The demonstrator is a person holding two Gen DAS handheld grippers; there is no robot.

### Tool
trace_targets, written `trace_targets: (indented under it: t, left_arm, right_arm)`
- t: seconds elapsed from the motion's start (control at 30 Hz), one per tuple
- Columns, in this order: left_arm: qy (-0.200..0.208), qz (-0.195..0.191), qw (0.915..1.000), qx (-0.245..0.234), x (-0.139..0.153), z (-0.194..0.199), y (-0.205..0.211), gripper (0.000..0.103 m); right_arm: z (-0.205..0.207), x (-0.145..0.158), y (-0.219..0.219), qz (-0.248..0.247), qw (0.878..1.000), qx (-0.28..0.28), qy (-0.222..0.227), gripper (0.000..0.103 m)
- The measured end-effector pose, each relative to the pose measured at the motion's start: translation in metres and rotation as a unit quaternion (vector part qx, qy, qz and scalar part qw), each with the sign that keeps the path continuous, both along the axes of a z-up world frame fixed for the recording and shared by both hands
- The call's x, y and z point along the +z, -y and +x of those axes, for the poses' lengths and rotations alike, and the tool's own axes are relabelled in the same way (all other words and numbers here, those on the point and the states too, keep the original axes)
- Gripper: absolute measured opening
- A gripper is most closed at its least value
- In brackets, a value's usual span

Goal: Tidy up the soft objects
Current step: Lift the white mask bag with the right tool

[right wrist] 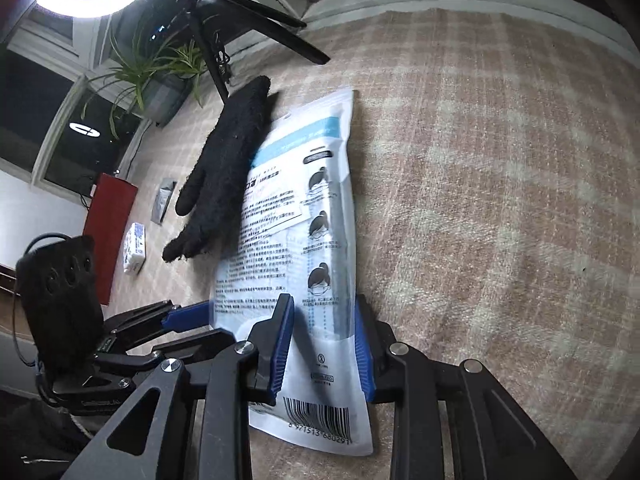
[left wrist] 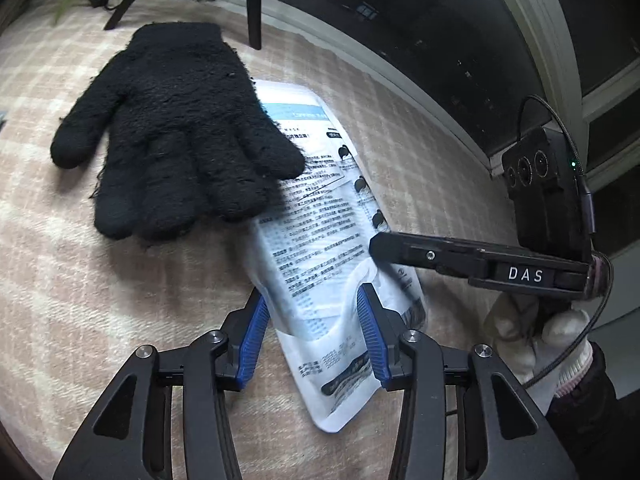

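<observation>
A black fuzzy glove (left wrist: 176,128) lies flat on the checked pink cloth (left wrist: 60,280), its fingers partly over a white and blue mask packet (left wrist: 316,216). My left gripper (left wrist: 312,304) is open, its blue pads on either side of the packet's near end. My right gripper (right wrist: 322,320) is open too and straddles the packet (right wrist: 296,216) from the other side. The glove (right wrist: 224,168) lies beyond it on the left. The right gripper also shows in the left wrist view (left wrist: 384,246), low over the packet's right edge.
A tripod leg (left wrist: 254,4) and a potted plant (right wrist: 152,72) stand at the far side of the cloth. A red box (right wrist: 108,232), a small tissue pack (right wrist: 135,250) and a grey sachet (right wrist: 162,200) lie to the left. A window frame (left wrist: 400,76) borders the cloth.
</observation>
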State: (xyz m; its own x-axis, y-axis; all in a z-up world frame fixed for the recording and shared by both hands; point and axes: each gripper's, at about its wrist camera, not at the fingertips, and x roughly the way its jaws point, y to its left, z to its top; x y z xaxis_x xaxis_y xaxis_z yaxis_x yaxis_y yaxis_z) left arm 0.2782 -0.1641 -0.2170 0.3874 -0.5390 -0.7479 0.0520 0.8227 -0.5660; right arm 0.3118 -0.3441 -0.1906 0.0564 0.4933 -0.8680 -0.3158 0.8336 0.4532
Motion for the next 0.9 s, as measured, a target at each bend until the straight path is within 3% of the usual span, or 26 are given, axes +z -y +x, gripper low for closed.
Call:
trace_targets:
  t: [0.37, 0.9]
  left_arm:
    - [0.023, 0.017, 0.999, -0.033, 0.015, -0.02, 0.01, 0.037]
    - [0.093, -0.001, 0.9914, -0.092, 0.069, -0.067, 0.025, 0.037]
  right_arm:
    - [-0.021, 0.001, 0.019, 0.058, 0.997, -0.051, -0.027, 0.025]
    - [-0.123, 0.07, 0.038, 0.08, 0.988, -0.127, 0.039, 0.024]
